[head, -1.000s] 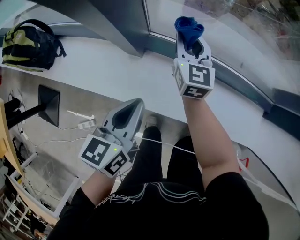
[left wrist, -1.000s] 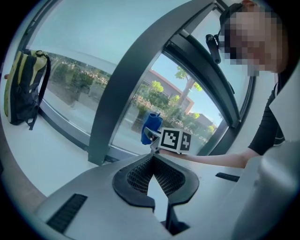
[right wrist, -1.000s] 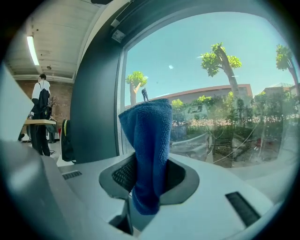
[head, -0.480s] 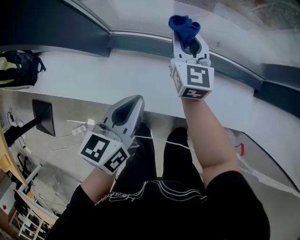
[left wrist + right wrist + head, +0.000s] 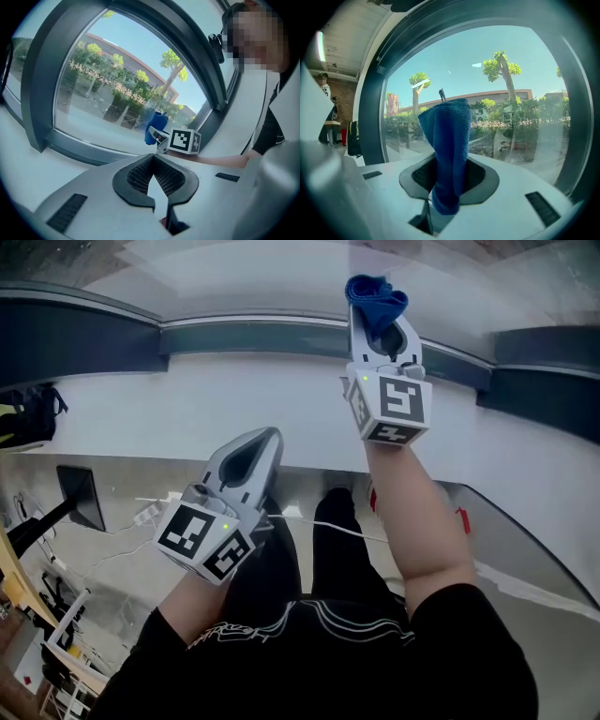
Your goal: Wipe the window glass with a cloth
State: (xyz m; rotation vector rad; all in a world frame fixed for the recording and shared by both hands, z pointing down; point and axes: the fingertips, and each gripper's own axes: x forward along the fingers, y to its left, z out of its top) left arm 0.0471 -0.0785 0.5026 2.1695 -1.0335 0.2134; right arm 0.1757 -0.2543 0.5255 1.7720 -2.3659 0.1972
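The right tongs (image 5: pixel 378 322) are pinching a blue cloth (image 5: pixel 375 294). In the right gripper view the cloth (image 5: pixel 449 140) stands up between the dark pads (image 5: pixel 478 180), and its lower end hangs down past them. The bunched top of the cloth is up near the window glass (image 5: pixel 234 277), over the lower strip of the dark window frame (image 5: pixel 253 337). Whether it touches the glass cannot be told. The marker cube (image 5: pixel 392 407) on these tongs sits above the bare forearm (image 5: pixel 422 521).

The left tongs (image 5: pixel 259 448) are pressed together with nothing between them. In the left gripper view the tips (image 5: pixel 157 176) meet, and the white sill shows through the gap behind them. These tongs are low, over the near edge of the sill (image 5: pixel 187 418), well apart from the right ones, and point toward the window. The same view shows the cloth (image 5: pixel 154 127) and the other cube (image 5: pixel 184 140) close to the bottom edge of the glass (image 5: pixel 103 93), with a person at the right.

Outside the glass (image 5: pixel 525 93) are trees, shrubs and a long low building under a blue sky. A dark backpack (image 5: pixel 26 418) lies at the left end of the sill. Below the sill's near edge a thin white cable (image 5: pixel 337 531) runs across in front of black trousers (image 5: pixel 291 568), and a power strip (image 5: pixel 150 512) lies beside a dark panel (image 5: pixel 80 498).
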